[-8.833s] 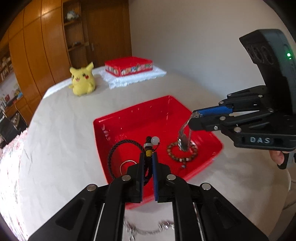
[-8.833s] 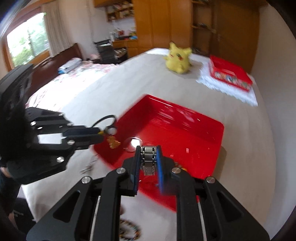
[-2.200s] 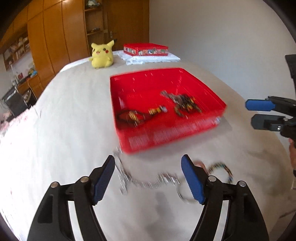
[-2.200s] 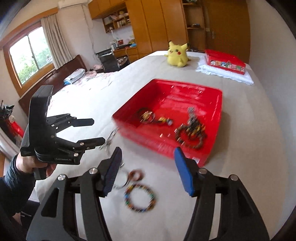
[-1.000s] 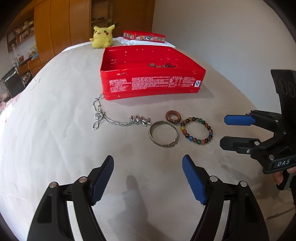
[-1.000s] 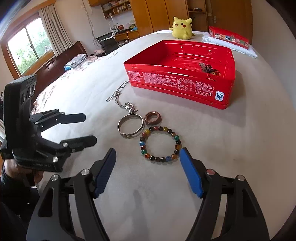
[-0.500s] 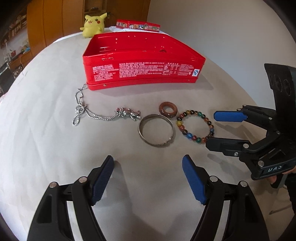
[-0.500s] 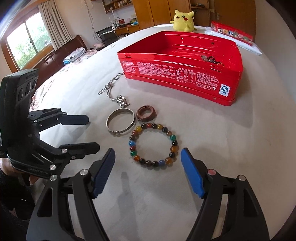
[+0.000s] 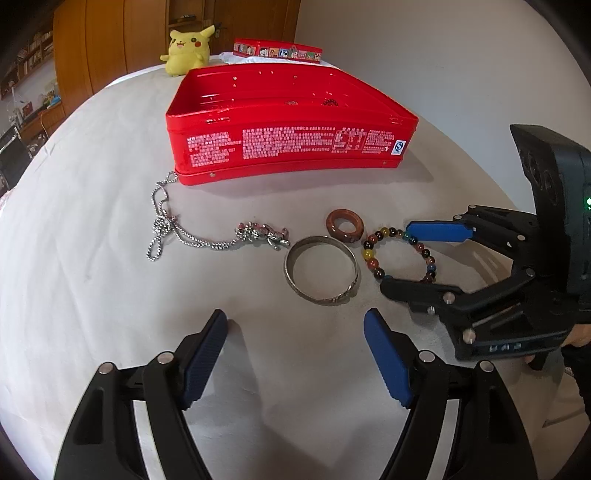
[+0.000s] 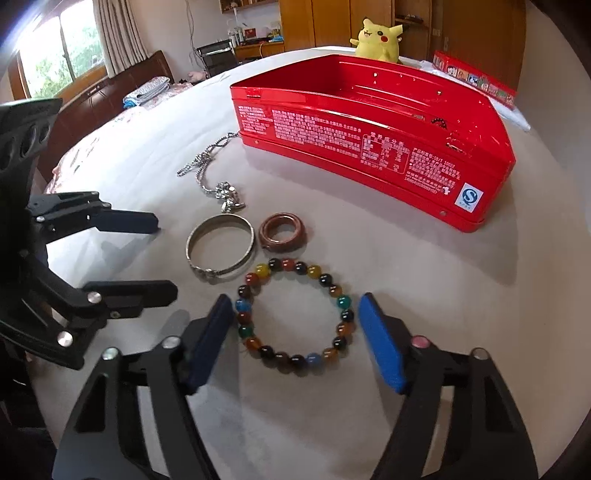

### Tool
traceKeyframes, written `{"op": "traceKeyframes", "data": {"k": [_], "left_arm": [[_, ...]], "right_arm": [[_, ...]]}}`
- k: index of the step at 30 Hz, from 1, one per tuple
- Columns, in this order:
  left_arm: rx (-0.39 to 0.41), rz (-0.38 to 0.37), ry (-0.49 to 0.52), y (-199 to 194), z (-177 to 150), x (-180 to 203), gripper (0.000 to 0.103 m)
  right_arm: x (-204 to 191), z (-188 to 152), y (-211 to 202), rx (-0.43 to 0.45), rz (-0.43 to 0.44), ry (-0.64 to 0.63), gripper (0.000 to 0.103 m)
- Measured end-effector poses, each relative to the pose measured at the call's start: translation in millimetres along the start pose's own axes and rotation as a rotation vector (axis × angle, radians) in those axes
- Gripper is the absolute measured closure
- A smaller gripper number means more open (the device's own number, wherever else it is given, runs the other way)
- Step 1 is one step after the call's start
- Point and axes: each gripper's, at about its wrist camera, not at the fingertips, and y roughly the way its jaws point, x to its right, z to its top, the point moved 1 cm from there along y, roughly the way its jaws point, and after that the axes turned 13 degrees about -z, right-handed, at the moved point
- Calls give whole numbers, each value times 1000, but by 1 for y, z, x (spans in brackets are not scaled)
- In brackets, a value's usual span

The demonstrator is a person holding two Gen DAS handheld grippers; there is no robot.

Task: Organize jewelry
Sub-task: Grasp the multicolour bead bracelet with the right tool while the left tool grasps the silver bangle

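Both the left gripper [image 9: 295, 356] and the right gripper [image 10: 297, 341] are black linkage frames with round silver screws and ribbed blue pads [image 9: 386, 363], the right one's body bearing raised letters and a small green light.

My view takes in a bedroom: a pale bedspread [image 10: 424, 258] fills the frame, with a curtained window [image 10: 55, 48] letting in daylight at ten o'clock. A dark wooden headboard [image 10: 107, 92] sits below the window. Orange-brown wooden wardrobes [image 10: 461, 22] and shelves line the far side at twelve o'clock. A plain white wall [image 9: 424, 55] rises at two o'clock in my left view.
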Motion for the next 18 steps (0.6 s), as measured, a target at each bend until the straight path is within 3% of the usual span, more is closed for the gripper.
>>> {"op": "traceKeyframes", "data": {"k": [5, 7, 9, 18], "left_arm": [[1, -7, -6, 1, 1, -1, 26], [0, -14, -8, 0, 2, 0, 26], [-1, -20, -8, 0, 3, 1, 26], [-11, -19, -4, 14, 13, 5, 23]], "right_arm": [[7, -1, 1, -5, -5, 3, 59], [9, -2, 0, -7, -6, 0, 77], [12, -3, -2, -15, 0, 5, 88], [19, -12, -12, -18, 40, 52, 89]]}}
